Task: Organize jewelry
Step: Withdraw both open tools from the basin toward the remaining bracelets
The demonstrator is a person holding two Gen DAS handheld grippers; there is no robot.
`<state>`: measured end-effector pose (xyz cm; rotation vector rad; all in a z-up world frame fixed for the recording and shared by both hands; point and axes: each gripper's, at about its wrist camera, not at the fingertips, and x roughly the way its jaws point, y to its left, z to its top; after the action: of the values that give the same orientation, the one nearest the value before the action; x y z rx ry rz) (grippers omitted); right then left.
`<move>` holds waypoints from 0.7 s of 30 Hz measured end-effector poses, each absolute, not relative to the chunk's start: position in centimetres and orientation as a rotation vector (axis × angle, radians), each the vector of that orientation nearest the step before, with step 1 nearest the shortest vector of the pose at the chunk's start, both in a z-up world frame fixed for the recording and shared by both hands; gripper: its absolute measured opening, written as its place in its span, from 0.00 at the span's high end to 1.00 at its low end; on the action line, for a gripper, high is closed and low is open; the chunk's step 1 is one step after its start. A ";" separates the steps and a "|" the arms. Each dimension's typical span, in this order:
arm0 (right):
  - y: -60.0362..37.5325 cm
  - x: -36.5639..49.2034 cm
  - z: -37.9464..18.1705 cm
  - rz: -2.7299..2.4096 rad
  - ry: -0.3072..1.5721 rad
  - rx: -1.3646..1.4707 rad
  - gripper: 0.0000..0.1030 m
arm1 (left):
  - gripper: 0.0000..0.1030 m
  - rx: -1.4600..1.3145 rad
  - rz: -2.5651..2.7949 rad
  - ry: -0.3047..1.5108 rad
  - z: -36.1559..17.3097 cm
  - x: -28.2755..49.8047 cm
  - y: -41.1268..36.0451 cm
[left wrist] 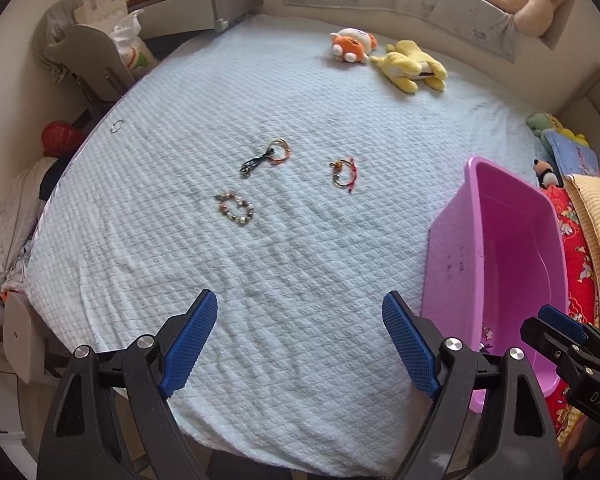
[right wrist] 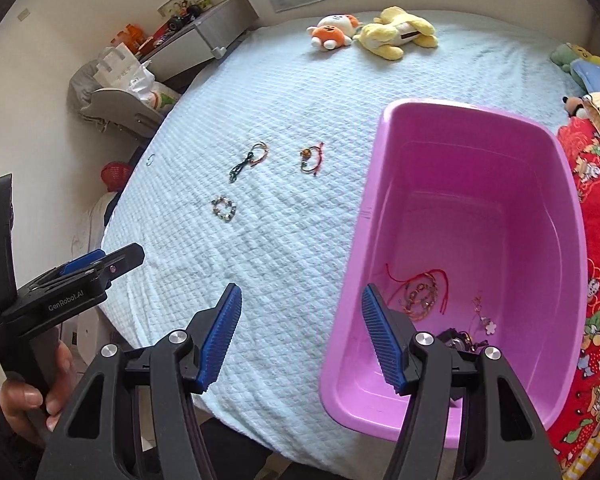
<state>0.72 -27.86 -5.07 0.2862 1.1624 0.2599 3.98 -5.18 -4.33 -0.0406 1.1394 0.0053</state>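
Observation:
Three bracelets lie on the pale blue bedspread: a beaded one (left wrist: 236,210) (right wrist: 224,208), an orange cord one with a dark tassel (left wrist: 266,156) (right wrist: 249,160), and a red cord one with a charm (left wrist: 344,174) (right wrist: 312,159). A thin ring (left wrist: 117,126) (right wrist: 151,159) rests near the bed's left edge. The pink tub (left wrist: 452,256) (right wrist: 380,184) at the right holds red cord bracelets (right wrist: 420,290) and a flower-charm chain (right wrist: 486,320). My left gripper (left wrist: 300,336) hangs open over the near bedspread, nothing between its pads. My right gripper (right wrist: 300,334) is open above the tub's left wall.
Two plush toys, orange (left wrist: 352,46) and yellow (left wrist: 412,66), lie at the far side of the bed. Red and yellow bedding (right wrist: 596,240) is piled right of the tub. A grey bedside unit (left wrist: 204,0) and bags (left wrist: 128,46) stand beyond the left edge.

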 end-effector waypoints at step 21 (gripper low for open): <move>-13.5 10.7 -11.0 -0.029 1.142 0.350 0.36 | 0.15 0.005 -0.111 1.126 -11.3 15.8 10.1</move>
<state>10.71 -13.53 -11.03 0.3499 1.1421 -0.0288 15.81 10.08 -11.32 0.0051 1.1261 -0.1108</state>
